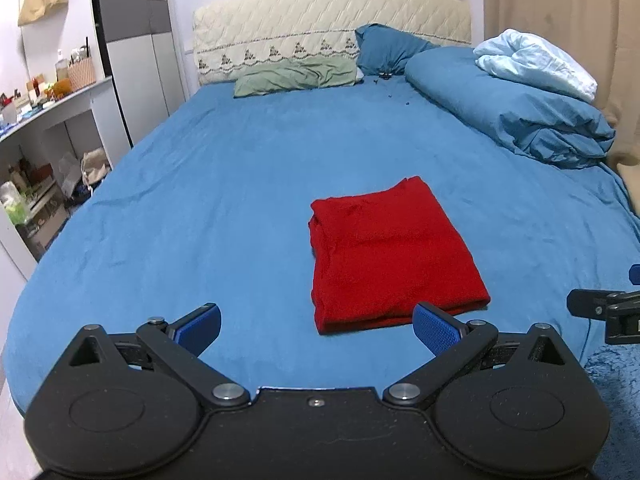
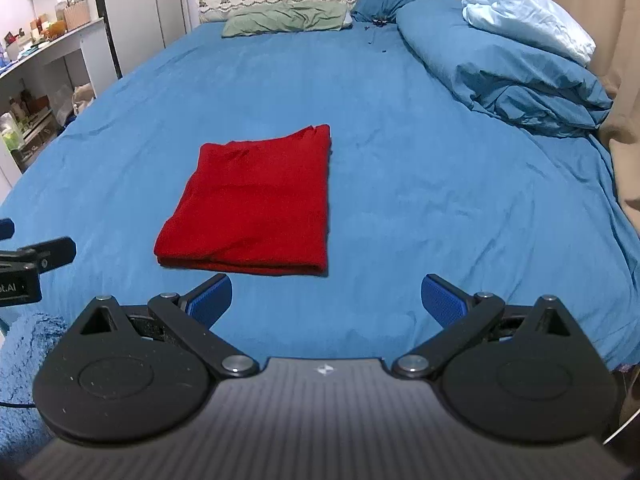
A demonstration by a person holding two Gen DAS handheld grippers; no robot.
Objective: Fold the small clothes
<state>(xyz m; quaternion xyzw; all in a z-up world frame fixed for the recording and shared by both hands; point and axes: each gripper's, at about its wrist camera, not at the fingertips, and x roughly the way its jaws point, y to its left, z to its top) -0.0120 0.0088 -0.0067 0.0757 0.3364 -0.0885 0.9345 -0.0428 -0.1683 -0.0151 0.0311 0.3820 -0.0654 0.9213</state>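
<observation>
A red garment (image 1: pixel 390 256) lies folded into a neat rectangle on the blue bed sheet (image 1: pixel 200 208), near the bed's front edge. My left gripper (image 1: pixel 318 330) hovers just in front of the garment's near edge, open, with nothing between its blue pads. In the right wrist view the same red garment (image 2: pixel 256 204) sits ahead and to the left. My right gripper (image 2: pixel 326 300) is open and empty, held over bare blue sheet (image 2: pixel 420 184) just short of the garment's near right corner. Each gripper's black body shows at the side edge of the other's view.
A rolled blue duvet (image 1: pixel 516 108) with a pale blue cloth (image 1: pixel 536 62) on top lies at the right of the bed. A green pillow (image 1: pixel 296 76) and a blue pillow (image 1: pixel 388 48) rest against the headboard. Shelves (image 1: pixel 44 120) with clutter stand at the left. A fluffy blue rug (image 2: pixel 20 364) lies below the bed edge.
</observation>
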